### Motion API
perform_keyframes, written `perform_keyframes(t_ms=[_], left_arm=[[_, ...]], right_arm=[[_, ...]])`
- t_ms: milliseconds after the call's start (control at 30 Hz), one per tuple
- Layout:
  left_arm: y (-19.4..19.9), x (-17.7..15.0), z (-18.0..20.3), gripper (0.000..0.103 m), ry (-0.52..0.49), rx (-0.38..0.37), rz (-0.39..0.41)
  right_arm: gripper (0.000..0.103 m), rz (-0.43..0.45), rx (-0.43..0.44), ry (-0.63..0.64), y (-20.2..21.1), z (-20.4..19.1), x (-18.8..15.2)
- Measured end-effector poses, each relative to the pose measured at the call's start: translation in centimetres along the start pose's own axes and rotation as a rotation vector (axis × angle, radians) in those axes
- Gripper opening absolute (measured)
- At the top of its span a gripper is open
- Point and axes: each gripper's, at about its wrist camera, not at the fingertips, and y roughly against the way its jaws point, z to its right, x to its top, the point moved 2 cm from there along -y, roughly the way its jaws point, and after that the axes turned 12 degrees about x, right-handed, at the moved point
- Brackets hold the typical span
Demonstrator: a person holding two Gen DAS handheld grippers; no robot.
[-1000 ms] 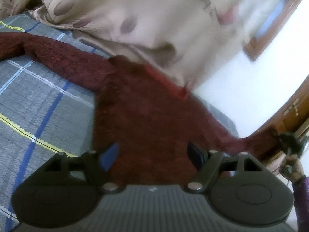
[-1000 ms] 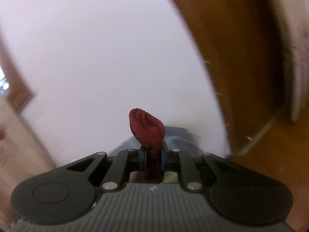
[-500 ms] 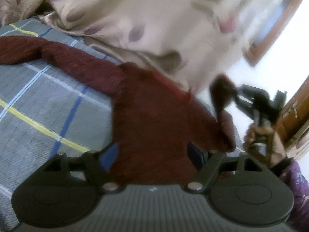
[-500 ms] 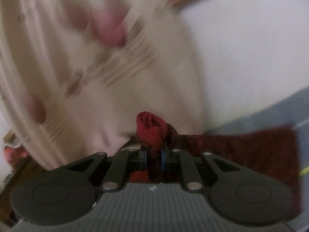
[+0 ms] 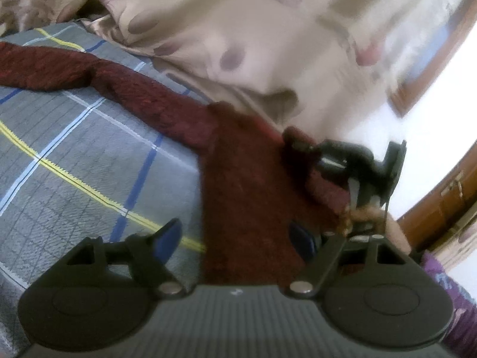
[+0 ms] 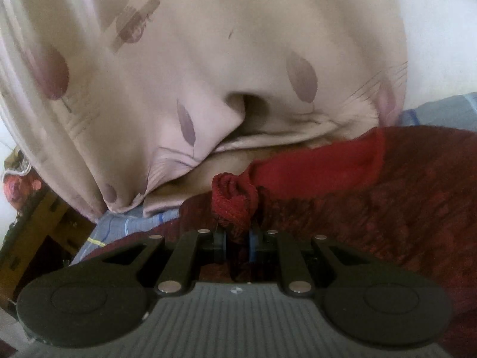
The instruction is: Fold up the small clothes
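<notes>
A dark red knit sweater [image 5: 247, 197] lies on the plaid bedsheet [image 5: 77, 161], its left sleeve [image 5: 74, 71] stretched out to the far left. My left gripper [image 5: 238, 238] is open and empty, low over the sweater's body near its left edge. My right gripper [image 6: 238, 238] is shut on the cuff of the right sleeve [image 6: 234, 197] and holds it over the sweater's chest [image 6: 402, 197], near the red collar [image 6: 316, 164]. The right gripper also shows in the left wrist view [image 5: 313, 149], with the sleeve folded over the body.
A beige pillow with leaf print [image 5: 238, 35] [image 6: 208, 74] lies right behind the sweater's collar. A white wall and wooden door frame [image 5: 447, 197] stand to the right. A wooden piece of furniture [image 6: 32, 223] stands beyond the bed edge.
My right gripper has swung the sleeve cuff from out at the right in over the sweater's body, towards the collar. My left gripper stays open over the sweater and has shifted slightly.
</notes>
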Motion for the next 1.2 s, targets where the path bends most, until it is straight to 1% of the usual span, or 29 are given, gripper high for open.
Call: perform_keyframes(t_ms=[67,133,167,200,233,300,333,367,400,467,500,533,600,633,667,700,733,767,800,833,867,900,967,1033,1067,1100,1133,1167,1200], left_arm=[[-0.1,0.2,-0.5,0.079,0.03,-0.005,0.003],[-0.1,0.3,-1.1,0.079,0.059,-0.003,0.011],[-0.2,0.5,-1.4,0.079,0.07,-0.003,0.015],[-0.2,0.7,-1.7,0.079,0.08,-0.003,0.02],[-0.3,0.9,-2.0,0.079,0.089,-0.002,0.028],[-0.4,1.6,-2.7,0.079,0.112,0.002,0.04],[-0.4,2.0,-3.2,0.079,0.126,-0.011,0.051],[-0.4,2.5,-3.9,0.079,0.141,-0.033,0.069],[-0.4,3.0,-4.6,0.08,0.164,-0.036,0.082],[-0.4,4.2,-6.6,0.085,0.23,-0.029,0.116],[-0.5,4.7,-7.6,0.086,0.253,-0.036,0.139],[-0.6,5.5,-9.0,0.086,0.294,-0.031,0.155],[-1.0,6.8,-11.5,0.086,0.377,-0.05,0.168],[-1.4,7.5,-13.0,0.086,0.42,-0.06,0.187],[-1.6,8.1,-14.2,0.086,0.464,-0.037,0.197],[-2.0,8.6,-15.5,0.086,0.522,-0.026,0.196],[-2.5,8.9,-16.4,0.086,0.558,-0.034,0.194],[-3.0,9.2,-17.4,0.086,0.605,-0.019,0.186],[-3.6,9.3,-18.3,0.086,0.669,-0.013,0.173],[-4.3,9.3,-19.2,0.086,0.722,-0.043,0.153],[-4.7,9.4,-19.6,0.084,0.739,-0.056,0.157],[-4.7,9.6,-19.9,0.084,0.745,-0.046,0.186],[-4.6,10.1,-20.5,0.084,0.793,-0.012,0.249],[-4.9,10.8,-21.1,0.083,0.833,0.005,0.283],[-5.1,11.2,-21.3,0.082,0.841,0.019,0.292],[-5.3,11.6,-21.5,0.072,0.845,0.042,0.299],[-5.6,11.8,-22.1,0.053,0.854,0.075,0.3],[-6.0,12.0,-22.9,0.04,0.868,0.095,0.287],[-6.7,12.1,-23.6,0.017,0.886,0.107,0.264]], right_arm=[[0.029,-0.018,0.026,-0.013,-0.9,0.0,-0.5],[0.044,-0.035,0.061,-0.024,-1.7,-0.1,-1.0],[0.048,-0.048,0.082,-0.029,-2.1,-0.2,-1.2],[0.058,-0.076,0.11,-0.046,-2.6,-0.3,-1.4],[0.075,-0.1,0.145,-0.073,-3.3,-0.2,-1.6],[0.088,-0.101,0.225,-0.112,-3.6,-0.4,-1.9],[0.091,-0.085,0.232,-0.103,-3.4,-0.8,-1.8],[0.093,-0.071,0.234,-0.1,-3.0,-1.2,-1.7],[0.094,-0.06,0.252,-0.111,-2.6,-1.5,-1.5],[0.094,-0.035,0.316,-0.139,-0.9,-2.8,-1.2],[0.097,-0.023,0.336,-0.137,0.0,-3.7,-1.1],[0.103,-0.011,0.368,-0.131,1.2,-4.7,-1.2],[0.103,-0.014,0.449,-0.122,3.6,-6.7,-1.7],[0.103,-0.026,0.473,-0.11,4.7,-7.5,-2.2],[0.103,-0.034,0.486,-0.093,5.6,-8.2,-2.6],[0.103,-0.04,0.492,-0.072,6.6,-8.9,-3.1],[0.103,-0.048,0.491,-0.059,7.5,-9.4,-3.8],[0.103,-0.057,0.498,-0.054,8.4,-9.7,-4.5],[0.103,-0.059,0.511,-0.055,9.2,-9.9,-5.0],[0.103,-0.057,0.516,-0.064,10.1,-9.9,-5.6],[0.103,-0.054,0.507,-0.078,11.0,-9.7,-6.1],[0.103,-0.053,0.504,-0.092,11.5,-9.7,-6.5],[0.103,-0.03,0.501,-0.122,13.1,-9.2,-7.4],[0.103,-0.004,0.492,-0.168,14.5,-8.5,-8.1],[0.103,0.003,0.492,-0.187,15.2,-8.1,-8.5],[0.103,0.012,0.488,-0.202,15.8,-7.7,-8.7],[0.103,0.023,0.477,-0.211,16.3,-7.5,-8.9],[0.103,0.031,0.471,-0.215,16.8,-7.3,-9.0],[0.103,0.04,0.469,-0.218,17.3,-7.2,-9.2]])
